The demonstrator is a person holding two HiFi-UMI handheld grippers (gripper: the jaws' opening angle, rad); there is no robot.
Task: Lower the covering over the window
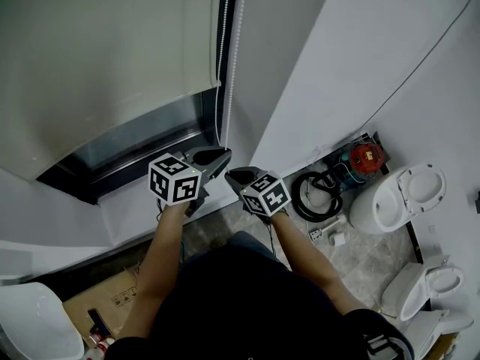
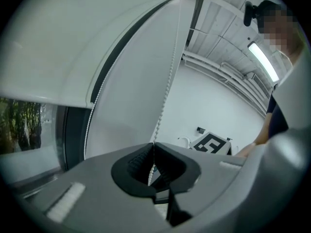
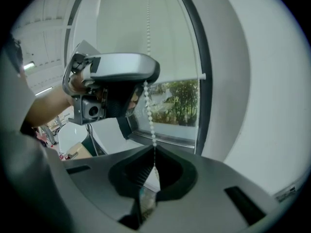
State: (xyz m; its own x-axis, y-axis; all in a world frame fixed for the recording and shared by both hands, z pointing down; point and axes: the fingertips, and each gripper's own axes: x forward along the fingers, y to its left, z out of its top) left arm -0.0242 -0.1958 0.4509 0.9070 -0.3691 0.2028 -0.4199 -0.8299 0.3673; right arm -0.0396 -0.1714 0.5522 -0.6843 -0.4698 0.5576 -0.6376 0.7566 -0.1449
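Observation:
A white roller blind [image 1: 97, 51] hangs over most of the window, leaving a strip of glass [image 1: 135, 145] bare below its bottom rail [image 2: 43, 98]. At the window's right edge hangs the white bead chain [image 1: 231, 43]. My left gripper [image 1: 223, 154] is shut on the chain [image 2: 167, 81], which runs straight into its closed tips [image 2: 154, 145]. Just below and to the right, my right gripper [image 1: 229, 175] is shut on the same chain [image 3: 149, 115]. The right gripper view shows the left gripper [image 3: 144, 81] clamped on the chain directly above. Trees show through the glass [image 3: 177, 103].
A white wall [image 1: 315, 73] rises right of the window. On the floor at right stand white toilets [image 1: 397, 197], a red device [image 1: 365, 156] and a black hose coil [image 1: 315, 193]. A cardboard box [image 1: 105, 298] and a white seat [image 1: 34, 325] lie at lower left.

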